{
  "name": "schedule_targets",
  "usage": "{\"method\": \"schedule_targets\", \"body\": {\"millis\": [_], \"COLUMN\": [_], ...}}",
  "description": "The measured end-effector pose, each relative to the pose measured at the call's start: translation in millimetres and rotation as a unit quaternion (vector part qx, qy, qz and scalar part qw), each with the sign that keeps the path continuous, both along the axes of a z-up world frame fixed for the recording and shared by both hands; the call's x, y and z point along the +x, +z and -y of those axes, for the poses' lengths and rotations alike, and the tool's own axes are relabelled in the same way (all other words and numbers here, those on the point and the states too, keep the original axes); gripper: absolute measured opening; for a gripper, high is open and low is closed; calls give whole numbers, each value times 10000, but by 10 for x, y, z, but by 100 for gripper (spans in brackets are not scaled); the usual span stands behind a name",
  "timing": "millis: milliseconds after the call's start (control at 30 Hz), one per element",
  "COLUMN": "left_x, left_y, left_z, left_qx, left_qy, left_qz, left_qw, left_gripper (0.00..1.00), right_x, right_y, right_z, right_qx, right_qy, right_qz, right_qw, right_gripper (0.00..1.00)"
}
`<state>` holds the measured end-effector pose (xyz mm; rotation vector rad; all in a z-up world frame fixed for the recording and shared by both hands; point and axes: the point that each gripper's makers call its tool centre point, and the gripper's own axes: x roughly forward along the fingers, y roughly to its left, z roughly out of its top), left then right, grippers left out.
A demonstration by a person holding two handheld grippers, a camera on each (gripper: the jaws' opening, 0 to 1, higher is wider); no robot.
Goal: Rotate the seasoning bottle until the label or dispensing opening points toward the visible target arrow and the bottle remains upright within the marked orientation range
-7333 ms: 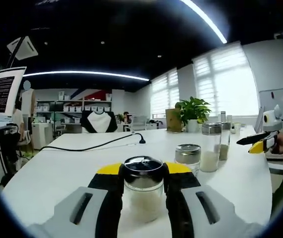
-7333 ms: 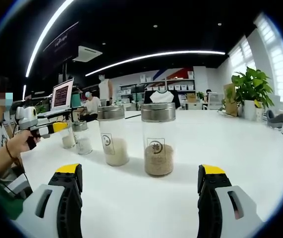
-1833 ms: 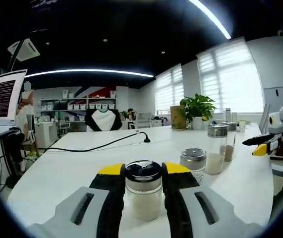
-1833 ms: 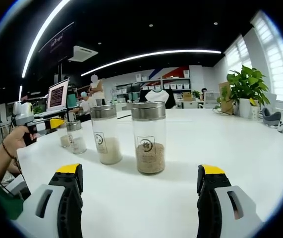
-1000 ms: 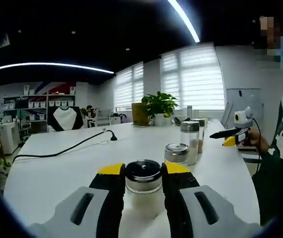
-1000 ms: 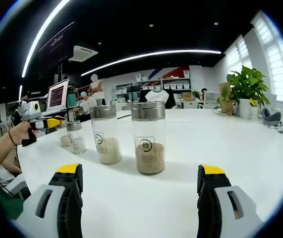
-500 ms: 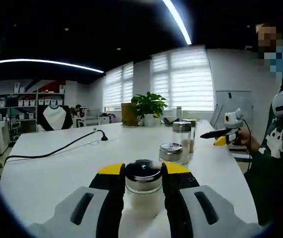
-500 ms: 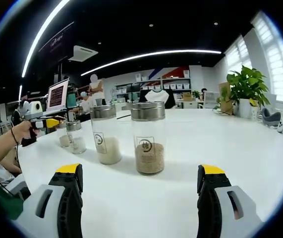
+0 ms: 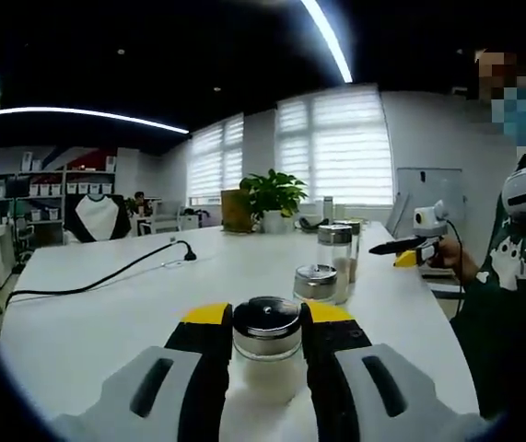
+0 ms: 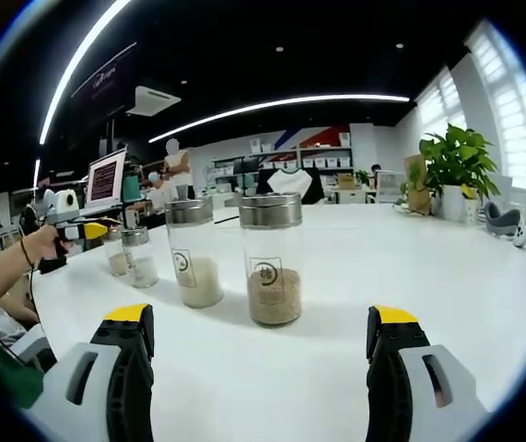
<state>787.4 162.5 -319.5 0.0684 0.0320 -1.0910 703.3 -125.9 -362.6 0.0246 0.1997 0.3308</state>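
Observation:
In the left gripper view a short glass seasoning bottle (image 9: 265, 348) with a shiny metal lid and white grains stands upright on the white table (image 9: 106, 313). My left gripper (image 9: 264, 324) is shut on it, one yellow-tipped jaw on each side. In the right gripper view my right gripper (image 10: 261, 320) is open above the table, with nothing between its jaws. The left gripper (image 10: 76, 227) shows at that view's far left, held by a hand, at a short bottle (image 10: 115, 254). The right gripper (image 9: 408, 249) appears at the right of the left gripper view.
A tall bottle of brown grains (image 10: 271, 260), a tall bottle of white grains (image 10: 194, 253) and another short bottle (image 10: 140, 258) stand in a row ahead of my right gripper. A black cable (image 9: 106, 276) crosses the table. A potted plant (image 9: 264, 198) stands at the far end.
The left gripper view has swung right since the oldest frames, with the short bottle still held between its jaws. The right gripper view has barely shifted and its jaws stay open.

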Motion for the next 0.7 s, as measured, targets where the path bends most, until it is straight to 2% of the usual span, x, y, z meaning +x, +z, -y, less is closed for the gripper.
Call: {"method": "schedule_targets", "body": {"millis": [33, 67, 167, 267, 367, 433, 500, 633, 667, 700], "left_x": [19, 36, 72, 29, 12, 38, 34, -14, -24, -67], "left_y": [17, 21, 23, 46, 102, 74, 86, 144, 204, 187], "left_z": [-14, -29, -88, -114, -154, -210, -242, -267, -258, -218], "left_qx": [151, 219, 25, 84, -99, 47, 97, -125, -158, -138], "left_qy": [97, 179, 408, 557, 750, 974, 1165, 1502, 1613, 1572], "left_qz": [223, 300, -37, 60, -8, -22, 106, 93, 349, 290], "left_qw": [9996, 9991, 9992, 9984, 9971, 9952, 9931, 9885, 9862, 9870], "left_gripper": [33, 40, 52, 52, 52, 54, 54, 51, 50, 51], "right_x": [-1, -1, -10, -14, -15, -17, -21, -29, -31, -32], "right_y": [-5, -6, -9, -8, -21, -22, -19, -25, -30, -35], "right_z": [-5, -10, -31, -32, -19, -16, -17, -23, -26, -28], "right_qx": [0, 1, -13, -15, -14, -12, -14, -17, -16, -16], "right_qy": [4, 15, 49, 43, 12, 6, 3, 3, 5, 5], "right_qz": [-8, -7, -20, -21, -45, -50, -52, -59, -67, -79], "right_qw": [10000, 10000, 10000, 10000, 10000, 10000, 10000, 10000, 10000, 10000], "right_gripper": [98, 98, 98, 98, 98, 98, 98, 98, 98, 98]}}
